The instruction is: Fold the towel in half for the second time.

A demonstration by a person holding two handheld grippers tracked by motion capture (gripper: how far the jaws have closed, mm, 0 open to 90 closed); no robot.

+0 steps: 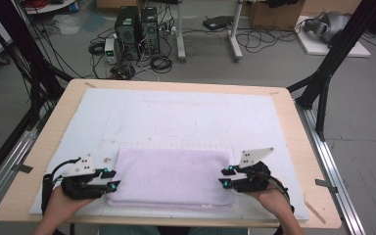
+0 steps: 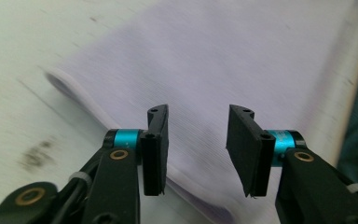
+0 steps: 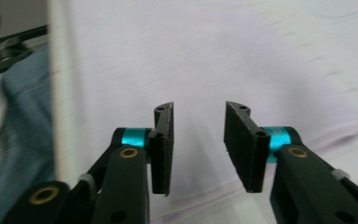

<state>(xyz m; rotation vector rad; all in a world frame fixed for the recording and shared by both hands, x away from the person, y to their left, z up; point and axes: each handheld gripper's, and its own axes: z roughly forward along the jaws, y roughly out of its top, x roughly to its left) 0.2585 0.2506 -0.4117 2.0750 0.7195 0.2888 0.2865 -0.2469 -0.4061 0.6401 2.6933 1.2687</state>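
So, high view first: a pale lilac towel [image 1: 171, 177] is lying folded into a wide rectangle on the white mat [image 1: 186, 115] of the wooden table [image 1: 54, 127], near the person's edge, so at least one fold looks done. The left gripper [image 1: 111, 179] is sitting at the towel's left end and the right gripper [image 1: 223, 176] at its right end, both pointing inward at the short edges. Left gripper view: the jaws are standing partly open with a clear gap, nothing between the pads, and they are hovering over the towel's [image 2: 205, 70] corner where the layered fold edge is showing. Right gripper view: same story, jaws partly apart and empty, towel [image 3: 223, 56] lying under and ahead of them. Judging by this, the next fold is not yet started; both ends are yet to be pinched and brought over.
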